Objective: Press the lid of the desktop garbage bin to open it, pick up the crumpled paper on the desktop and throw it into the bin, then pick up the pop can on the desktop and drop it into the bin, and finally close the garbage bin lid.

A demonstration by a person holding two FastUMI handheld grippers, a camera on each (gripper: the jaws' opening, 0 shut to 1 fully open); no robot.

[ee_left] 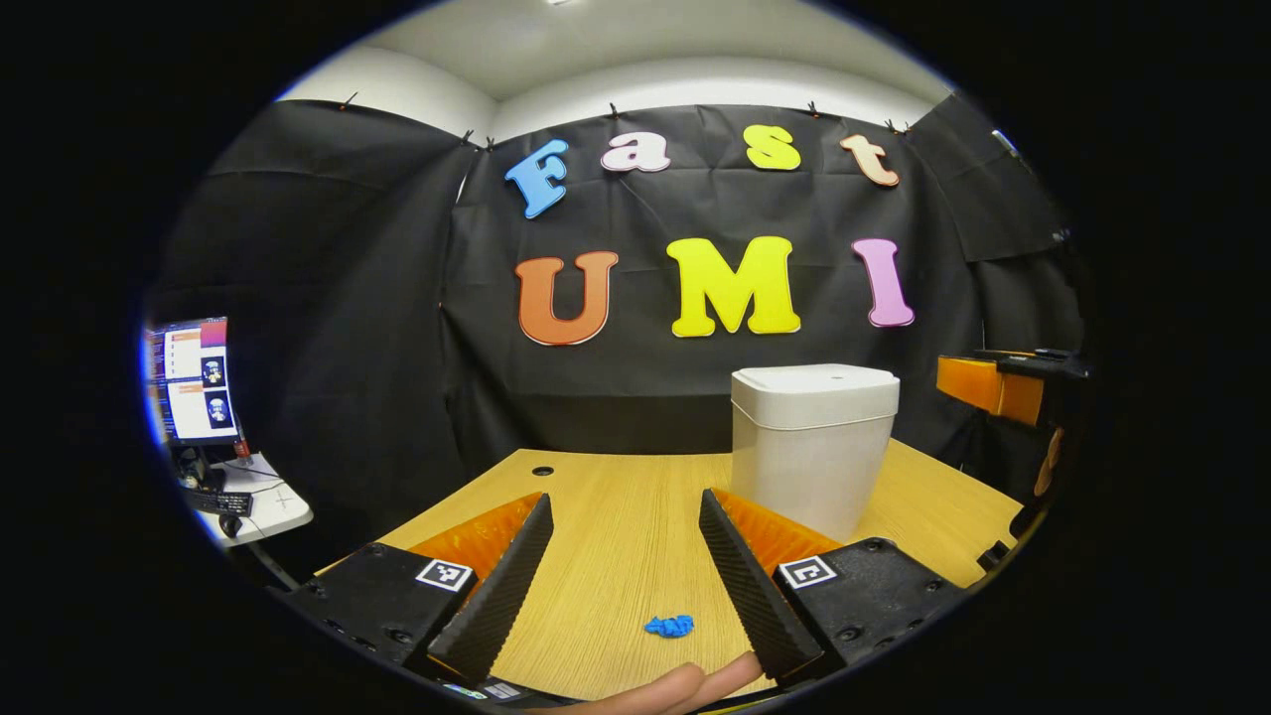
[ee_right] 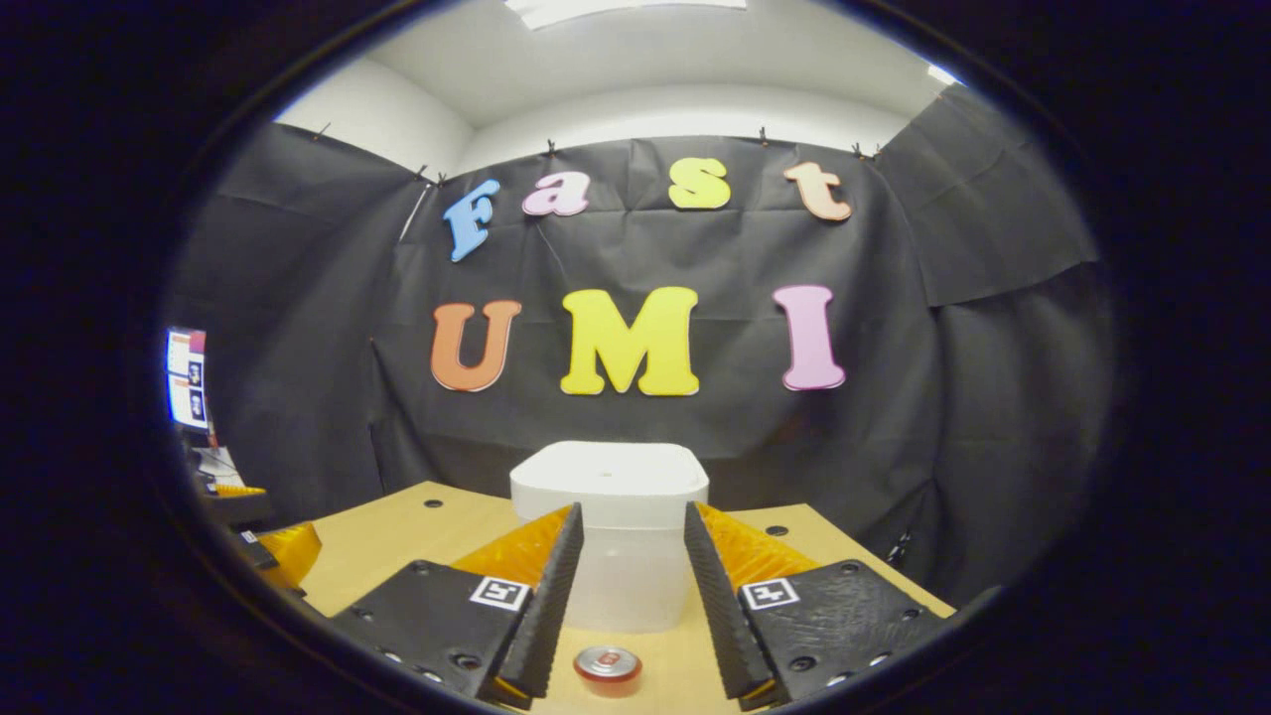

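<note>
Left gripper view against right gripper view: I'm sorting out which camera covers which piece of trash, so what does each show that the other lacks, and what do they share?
Left gripper view: the blue crumpled paper on the table between the open left gripper, and fingertips at the bottom edge. Right gripper view: the pop can, upright between the open right gripper. Both: the white garbage bin with its lid down, the wooden table, and a monitor at the left.
</note>
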